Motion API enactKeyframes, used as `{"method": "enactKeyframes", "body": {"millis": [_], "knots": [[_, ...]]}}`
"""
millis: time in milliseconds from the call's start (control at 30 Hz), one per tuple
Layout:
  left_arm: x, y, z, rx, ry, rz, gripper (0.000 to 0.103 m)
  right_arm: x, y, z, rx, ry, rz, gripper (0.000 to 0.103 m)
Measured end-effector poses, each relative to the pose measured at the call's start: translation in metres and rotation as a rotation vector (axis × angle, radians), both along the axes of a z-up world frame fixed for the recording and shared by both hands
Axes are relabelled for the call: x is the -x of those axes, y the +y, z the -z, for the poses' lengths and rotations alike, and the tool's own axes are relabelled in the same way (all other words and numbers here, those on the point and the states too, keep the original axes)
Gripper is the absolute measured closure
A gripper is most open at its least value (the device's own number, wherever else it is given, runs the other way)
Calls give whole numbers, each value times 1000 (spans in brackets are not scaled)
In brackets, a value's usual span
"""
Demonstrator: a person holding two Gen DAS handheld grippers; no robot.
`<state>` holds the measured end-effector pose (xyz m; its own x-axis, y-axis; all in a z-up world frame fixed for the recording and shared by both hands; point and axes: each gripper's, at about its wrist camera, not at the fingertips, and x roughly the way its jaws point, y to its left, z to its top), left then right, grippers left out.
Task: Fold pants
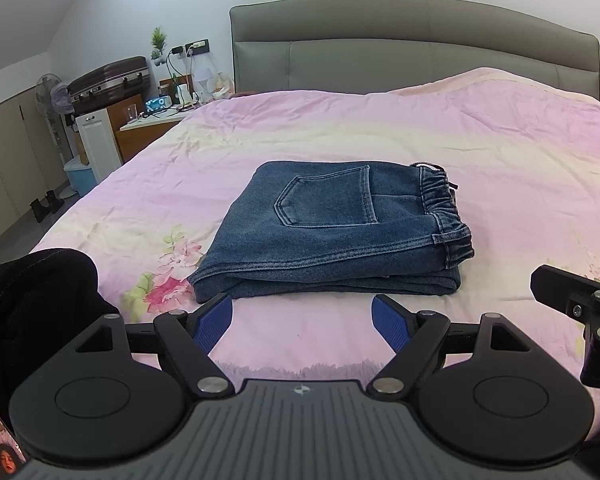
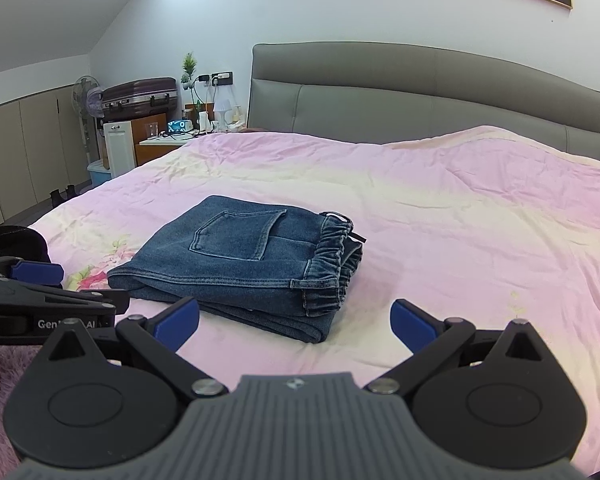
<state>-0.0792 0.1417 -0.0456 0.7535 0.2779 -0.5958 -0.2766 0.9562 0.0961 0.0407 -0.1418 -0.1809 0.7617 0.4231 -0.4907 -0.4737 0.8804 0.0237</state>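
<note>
Blue denim pants (image 1: pixel 332 232) lie folded in a compact stack on the pink bedspread (image 1: pixel 500 152), back pocket up, elastic waistband to the right. They also show in the right wrist view (image 2: pixel 252 268). My left gripper (image 1: pixel 302 320) is open and empty, just short of the stack's near edge. My right gripper (image 2: pixel 296 320) is open and empty, near the stack's front right corner. The right gripper's body shows at the right edge of the left wrist view (image 1: pixel 580 300); the left gripper shows at the left of the right wrist view (image 2: pixel 40 292).
A grey headboard (image 1: pixel 416 44) stands at the far end of the bed. A nightstand (image 1: pixel 156 124), a suitcase (image 1: pixel 108 80) and a fan (image 1: pixel 56 96) stand far left. A black garment (image 1: pixel 32 292) lies at the near left. A phone (image 1: pixel 0 448) shows at bottom left.
</note>
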Motion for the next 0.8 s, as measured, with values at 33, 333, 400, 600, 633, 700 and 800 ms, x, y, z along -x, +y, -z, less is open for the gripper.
{"method": "enactKeyframes", "body": {"millis": [33, 333, 400, 600, 633, 700, 800], "knots": [[0, 0, 0, -1, 0, 0, 10, 1, 0, 0, 0, -1, -1, 5], [1, 0, 0, 0, 2, 0, 10, 2, -2, -2, -8, -7, -1, 5], [0, 1, 0, 1, 4, 3, 10, 2, -2, -2, -10, -4, 1, 5], [0, 1, 0, 1, 4, 4, 10, 2, -2, -1, -11, -3, 1, 5], [0, 1, 0, 1, 5, 4, 10, 2, -2, -1, -11, -2, 1, 5], [-1, 1, 0, 2, 6, 7, 10, 1, -3, -1, -9, -3, -1, 5], [-2, 2, 0, 3, 7, 9, 10, 2, -2, -1, -7, -3, -3, 5]]}}
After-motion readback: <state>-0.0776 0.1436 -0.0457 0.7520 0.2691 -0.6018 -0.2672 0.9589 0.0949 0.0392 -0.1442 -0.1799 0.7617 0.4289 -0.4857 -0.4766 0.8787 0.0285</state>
